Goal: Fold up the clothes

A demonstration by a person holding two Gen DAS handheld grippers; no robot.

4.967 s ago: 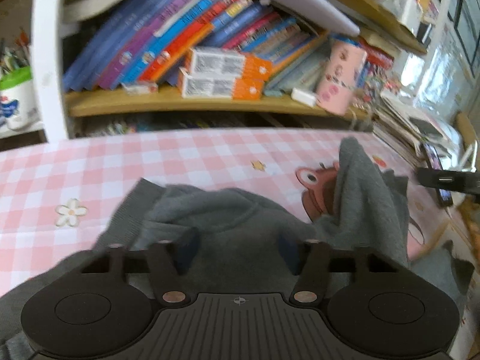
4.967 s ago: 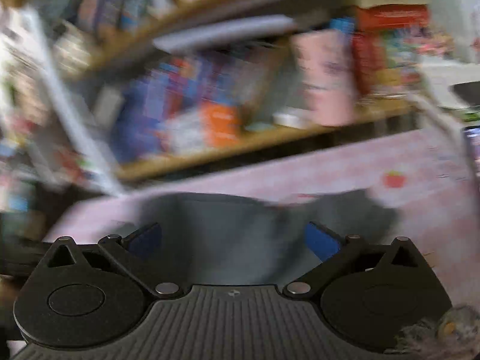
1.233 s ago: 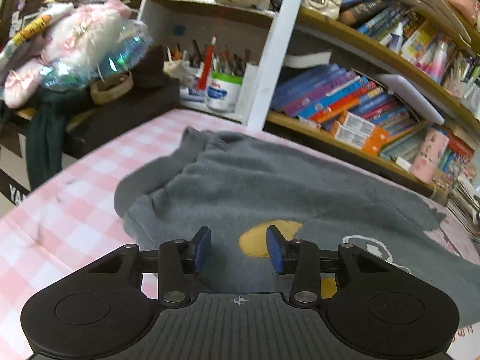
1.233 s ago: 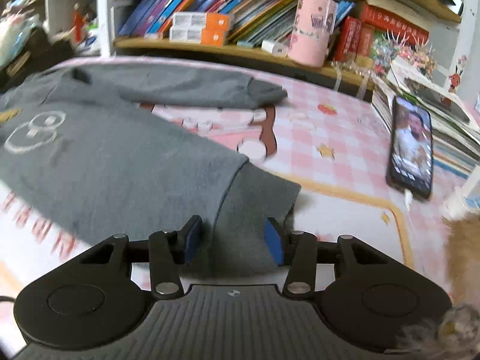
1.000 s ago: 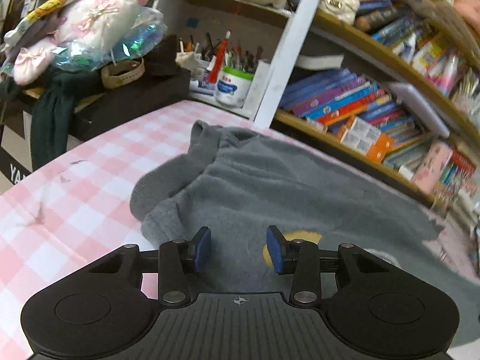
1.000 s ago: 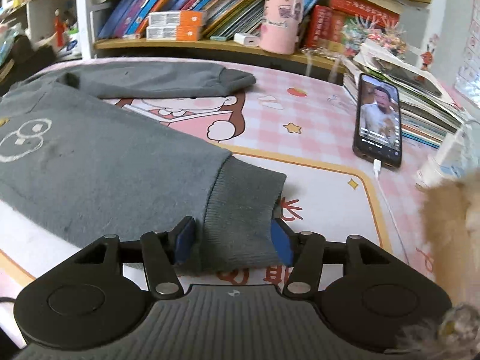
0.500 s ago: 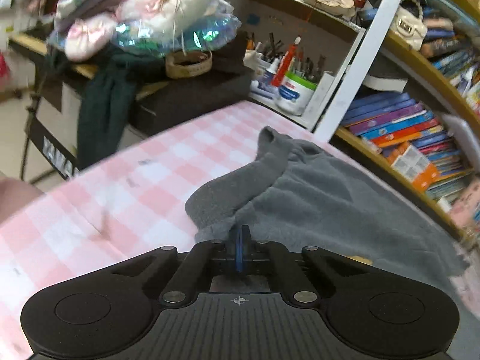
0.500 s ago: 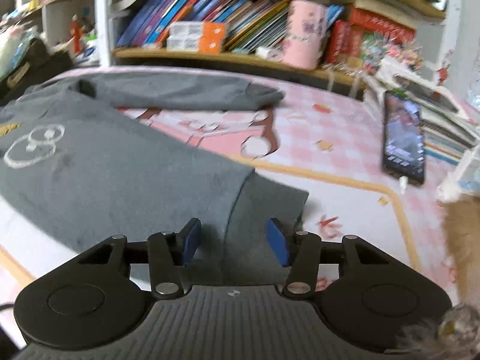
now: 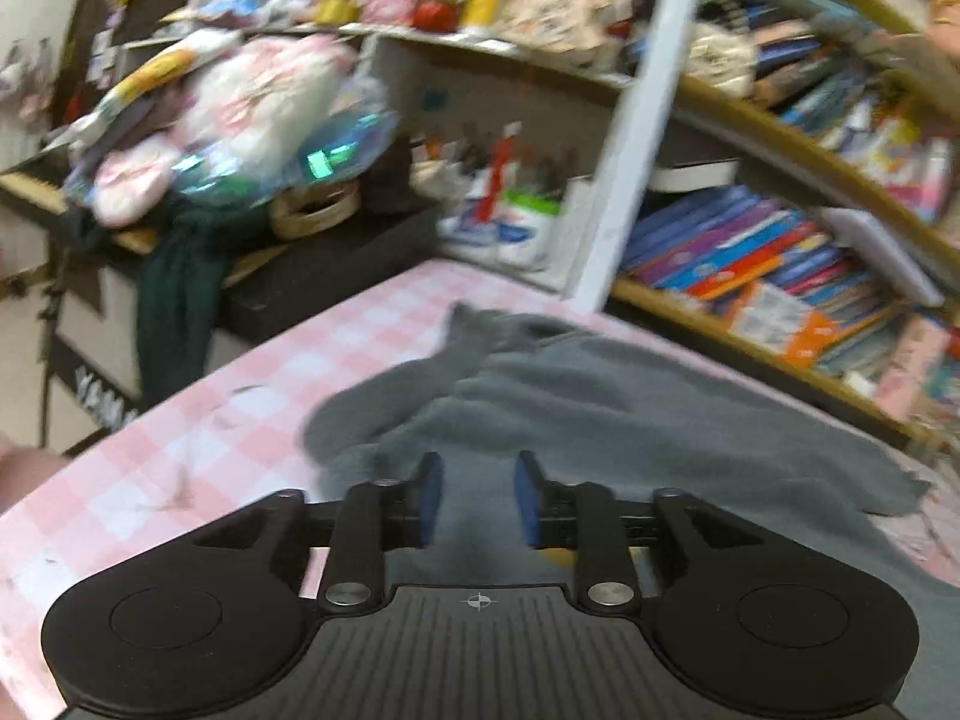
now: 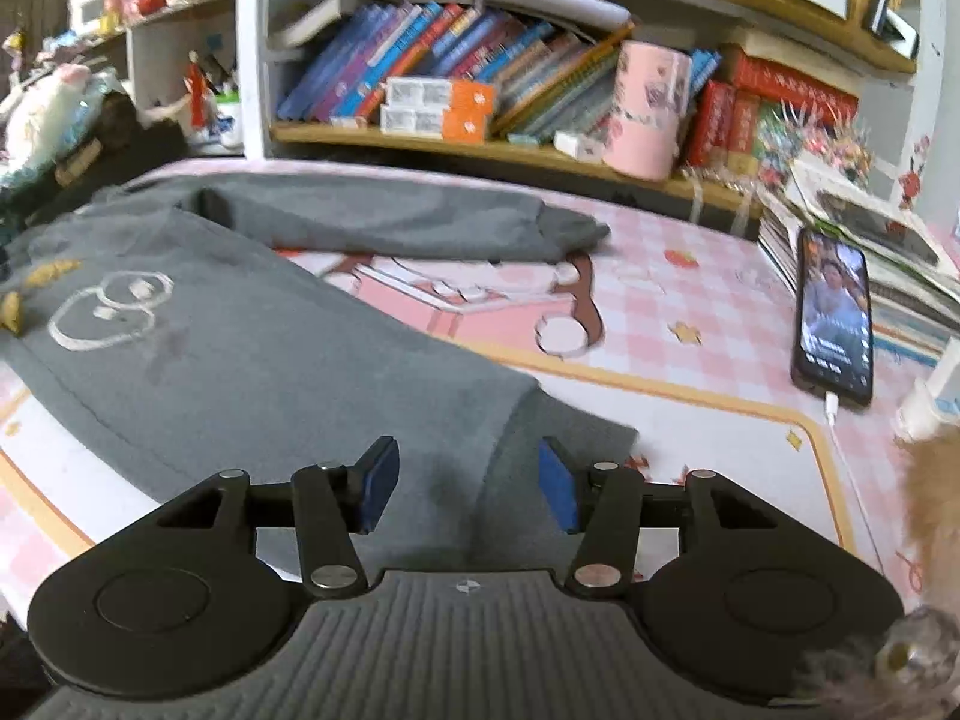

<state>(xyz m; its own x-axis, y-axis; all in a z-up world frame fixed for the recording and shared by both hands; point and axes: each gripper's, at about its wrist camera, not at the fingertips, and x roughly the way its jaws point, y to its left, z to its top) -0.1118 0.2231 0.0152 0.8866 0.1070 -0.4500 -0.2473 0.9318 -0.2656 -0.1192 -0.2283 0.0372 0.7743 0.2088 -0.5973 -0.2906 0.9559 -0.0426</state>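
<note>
Grey sweatshirt lies spread on the table. Left gripper fingers opening over the collar end w/ nothing pinched; right gripper part-open, straddling the hem. Grab both ends evenly before folding.

A pink checked cloth with cartoon prints is spread over the table, and a lit phone with a white cable plugged in is laid near its right edge, beside a stack of magazines. Leaning books, a pink patterned cup and two orange-and-white boxes are kept on the wooden shelf behind.
</note>
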